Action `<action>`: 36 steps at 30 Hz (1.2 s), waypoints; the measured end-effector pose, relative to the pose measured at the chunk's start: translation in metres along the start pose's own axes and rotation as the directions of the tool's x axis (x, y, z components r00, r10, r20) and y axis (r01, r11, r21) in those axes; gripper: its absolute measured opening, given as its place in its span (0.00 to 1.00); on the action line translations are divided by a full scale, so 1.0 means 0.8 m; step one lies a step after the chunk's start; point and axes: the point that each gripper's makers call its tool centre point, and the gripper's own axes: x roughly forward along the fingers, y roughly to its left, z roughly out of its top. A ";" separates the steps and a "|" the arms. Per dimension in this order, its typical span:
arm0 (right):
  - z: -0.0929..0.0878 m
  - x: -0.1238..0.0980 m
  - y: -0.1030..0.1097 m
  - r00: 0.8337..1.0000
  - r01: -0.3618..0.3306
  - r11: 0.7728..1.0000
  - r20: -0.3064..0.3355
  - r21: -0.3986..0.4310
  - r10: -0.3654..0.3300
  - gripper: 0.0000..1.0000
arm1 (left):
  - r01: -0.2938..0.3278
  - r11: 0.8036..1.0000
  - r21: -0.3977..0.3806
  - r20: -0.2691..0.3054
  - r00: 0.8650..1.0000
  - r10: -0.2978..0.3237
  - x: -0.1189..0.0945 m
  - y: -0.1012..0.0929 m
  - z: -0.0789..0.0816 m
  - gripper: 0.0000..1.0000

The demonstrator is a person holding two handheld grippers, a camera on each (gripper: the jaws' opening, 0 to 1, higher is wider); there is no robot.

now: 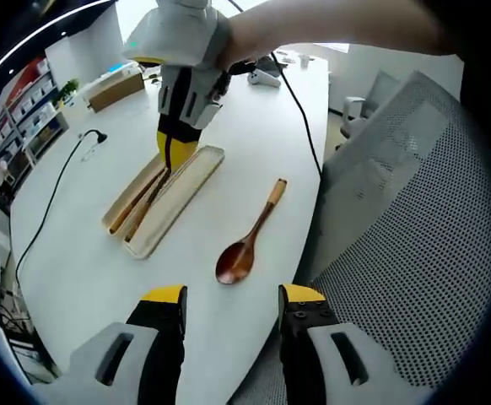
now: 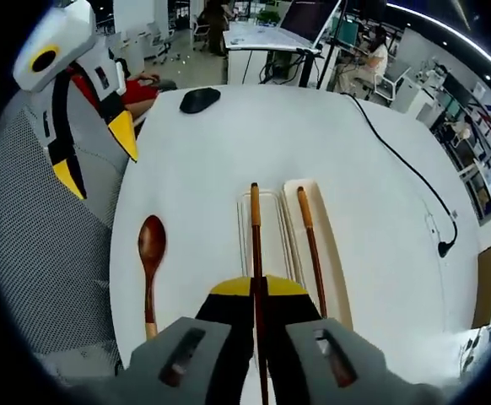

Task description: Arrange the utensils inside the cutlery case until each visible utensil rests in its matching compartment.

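While the right gripper [image 2: 258, 295] hangs over the case [image 2: 334, 245], we note its fingers [image 2: 229, 316] pinching a chopstick [image 2: 255, 245], which runs forward along the case's long axis. We cannot tell whether the stick's far end touches the tray. A second chopstick [image 2: 311, 245] lies in the right-hand half of the case. From the left gripper view we see the same gripper [image 1: 171, 156] poised at the case's [image 1: 191, 181] far end, a hand [image 1: 245, 38] gripping it. The spoon [image 1: 247, 240] lies on the tabletop [image 1: 85, 245] just beside the case, bowl nearest us, touching nothing else. The left gripper [image 1: 231, 305] hovers near the tabletop edge, fingers [image 1: 165, 308] spread, holding nothing. A cable [image 1: 300, 118] crosses the tabletop beyond.
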 end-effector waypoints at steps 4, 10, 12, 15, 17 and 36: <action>0.004 -0.002 -0.008 1.000 0.009 1.000 0.005 -0.001 -0.009 0.00 | -0.002 1.000 -0.004 0.001 1.000 0.002 0.000 0.001 0.000 0.45; 0.008 -0.006 -0.023 1.000 0.029 1.000 0.010 -0.003 -0.029 0.00 | 0.000 1.000 -0.004 0.000 1.000 0.000 0.000 0.000 -0.001 0.45; 0.007 -0.005 -0.028 0.999 0.032 0.999 0.005 -0.005 -0.032 0.00 | -0.002 1.000 -0.006 0.001 1.000 0.002 0.000 0.001 -0.001 0.45; 0.006 -0.003 -0.034 0.999 0.034 0.999 -0.003 -0.006 -0.034 0.00 | -0.003 1.000 -0.008 0.000 1.000 0.003 -0.001 0.001 -0.001 0.45; 0.005 -0.001 -0.038 0.999 0.035 0.999 -0.007 -0.008 -0.035 0.00 | -0.002 1.000 -0.008 -0.002 1.000 0.002 0.000 0.001 -0.002 0.45; -0.006 0.027 -0.054 0.998 0.002 1.000 -0.061 -0.020 -0.004 0.00 | 0.003 1.000 -0.019 -0.008 1.000 -0.003 0.004 0.002 -0.003 0.44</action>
